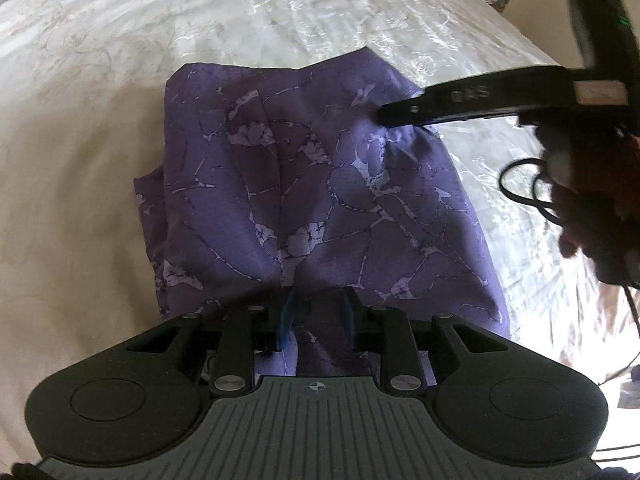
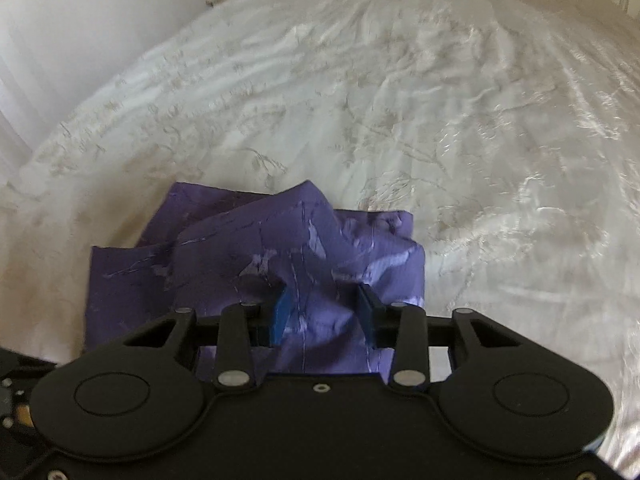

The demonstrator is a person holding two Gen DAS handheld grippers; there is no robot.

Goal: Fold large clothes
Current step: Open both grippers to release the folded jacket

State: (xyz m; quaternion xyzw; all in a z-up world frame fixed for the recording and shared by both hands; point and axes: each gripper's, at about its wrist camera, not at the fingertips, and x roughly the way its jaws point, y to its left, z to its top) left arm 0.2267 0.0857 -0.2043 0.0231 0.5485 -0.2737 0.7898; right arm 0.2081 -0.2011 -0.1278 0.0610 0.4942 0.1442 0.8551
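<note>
Loosely folded purple garment (image 1: 304, 200) — pale crackle print — on bedspread (image 1: 80, 120).

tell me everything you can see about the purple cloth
The purple cloth is thin woven fabric with a pale lilac crackle print. It lies in a rumpled, partly folded heap on the white embroidered bedspread, with layered edges at one side. The left tool has its near edge between its pads. The right tool straddles a raised fold.

A wide bed (image 2: 400, 128) in shiny white embroidered bedspread meets a pale wall (image 2: 80, 20).
</note>
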